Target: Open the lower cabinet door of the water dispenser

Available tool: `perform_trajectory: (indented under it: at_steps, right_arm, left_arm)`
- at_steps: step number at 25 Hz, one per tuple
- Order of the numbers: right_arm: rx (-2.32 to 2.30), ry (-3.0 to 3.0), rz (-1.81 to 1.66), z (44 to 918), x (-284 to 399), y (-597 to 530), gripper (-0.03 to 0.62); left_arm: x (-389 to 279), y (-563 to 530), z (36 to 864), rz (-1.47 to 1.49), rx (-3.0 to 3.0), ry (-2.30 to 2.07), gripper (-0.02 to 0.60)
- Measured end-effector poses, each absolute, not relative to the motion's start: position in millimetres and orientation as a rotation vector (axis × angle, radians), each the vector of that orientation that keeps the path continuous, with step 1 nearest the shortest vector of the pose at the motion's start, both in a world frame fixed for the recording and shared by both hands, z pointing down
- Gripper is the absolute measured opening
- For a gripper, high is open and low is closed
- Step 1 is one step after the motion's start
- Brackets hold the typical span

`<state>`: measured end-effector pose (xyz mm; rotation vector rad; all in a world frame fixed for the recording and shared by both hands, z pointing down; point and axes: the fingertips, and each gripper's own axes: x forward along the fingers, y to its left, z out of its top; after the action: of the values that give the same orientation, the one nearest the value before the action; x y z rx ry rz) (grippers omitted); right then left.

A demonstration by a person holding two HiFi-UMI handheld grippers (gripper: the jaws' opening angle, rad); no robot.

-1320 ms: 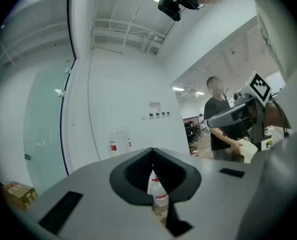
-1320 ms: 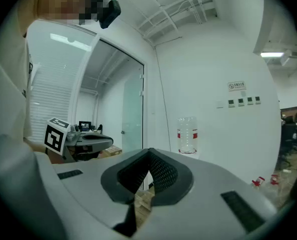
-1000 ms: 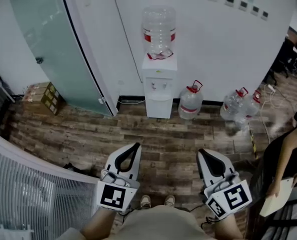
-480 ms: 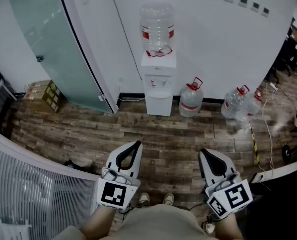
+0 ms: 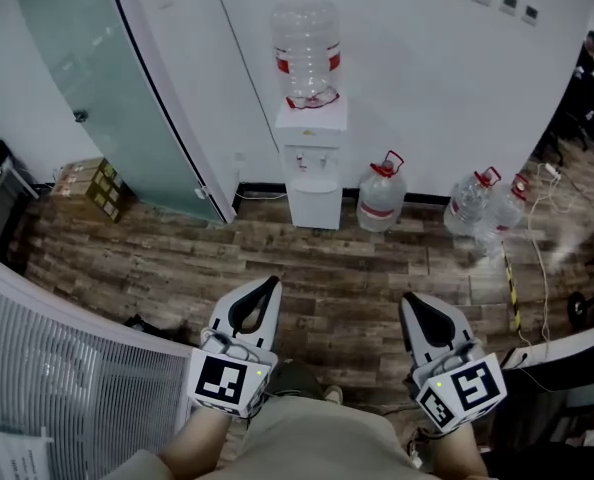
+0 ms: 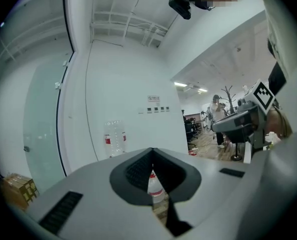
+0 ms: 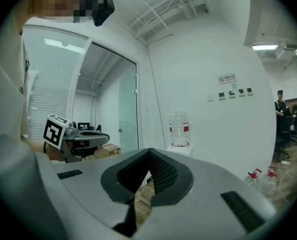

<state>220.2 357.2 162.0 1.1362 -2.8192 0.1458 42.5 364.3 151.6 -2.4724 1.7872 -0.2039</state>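
The white water dispenser (image 5: 312,163) stands against the far wall, an empty clear bottle (image 5: 305,53) with a red label on top. Its lower cabinet door (image 5: 313,206) is closed. My left gripper (image 5: 268,285) and right gripper (image 5: 413,299) are held low near my body, far from the dispenser, both pointing toward it across the wooden floor. Both are shut with nothing between the jaws. In the left gripper view the bottle (image 6: 114,138) shows above the closed jaws (image 6: 152,151); in the right gripper view the bottle (image 7: 178,129) stands beyond the closed jaws (image 7: 149,152).
A full water jug (image 5: 381,199) with a red cap stands right of the dispenser, and two more jugs (image 5: 487,206) lie further right by cables. A frosted glass door (image 5: 107,88) is left of it, cardboard boxes (image 5: 89,188) below. A white slatted rail (image 5: 67,358) curves at my left.
The view has moved closer to the dispenser; both grippers advanced with it, still shut. The person at the right edge with papers has left the view.
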Motion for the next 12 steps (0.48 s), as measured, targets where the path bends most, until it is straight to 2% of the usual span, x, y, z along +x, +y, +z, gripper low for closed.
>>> perform_trajectory:
  at_steps: [12]
  right_arm:
    - [1.122,-2.778,0.184,195.7,218.1,296.8,0.006]
  left_arm:
    - [37.6,300.7,171.1,-0.203,-2.455,1.796,0.006]
